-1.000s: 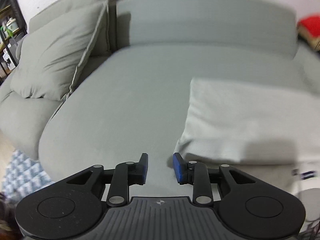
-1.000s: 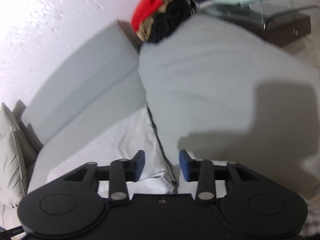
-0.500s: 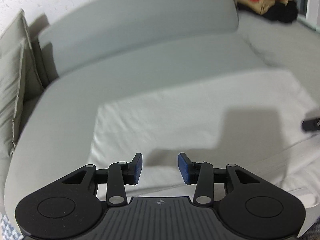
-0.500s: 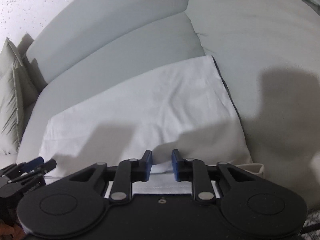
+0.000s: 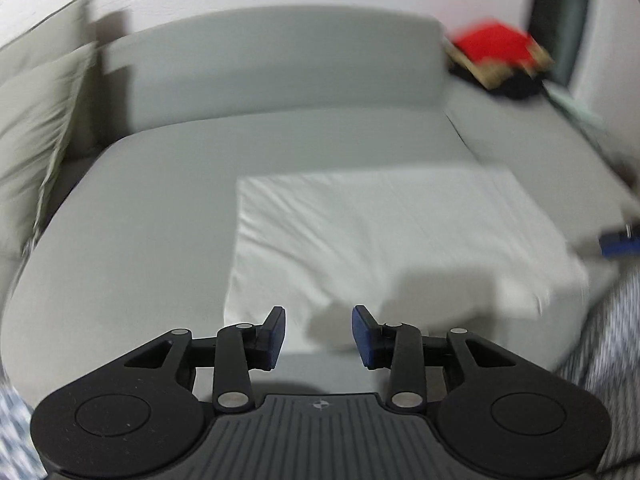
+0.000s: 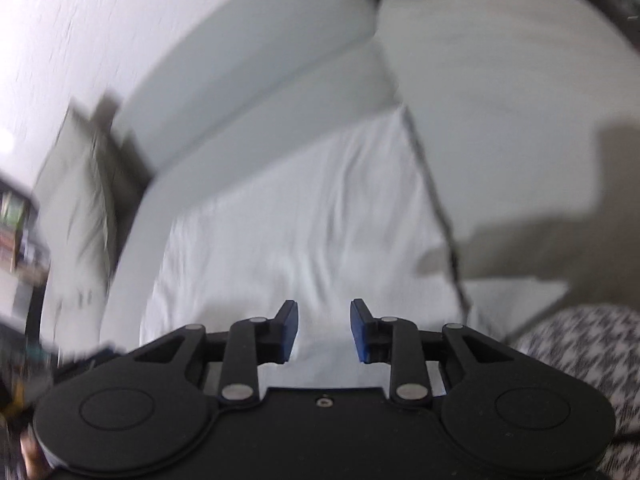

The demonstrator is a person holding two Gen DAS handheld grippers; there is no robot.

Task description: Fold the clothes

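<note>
Two grippers apart and empty, white cloth lying folded mid-frame on the grey sofa (image 5: 168, 216).
Your left gripper (image 5: 319, 334) has just narrowed slightly, your right gripper (image 6: 324, 328) has just widened — neither pinches the white cloth (image 5: 384, 236). Take the near corners evenly, lift together, lay edge on edge. No legible writing.

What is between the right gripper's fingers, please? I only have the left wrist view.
Observer: Nothing. The right gripper has just been opening its fingers, and the white garment lies beneath them, not pinched.
Operator: Where does the garment's right edge end?
Observer: It runs along the dark gap in the sofa.
Operator: Is anything lying just beyond that gap?
Observer: Only a broad shadow falls on the far cushion there.
</note>
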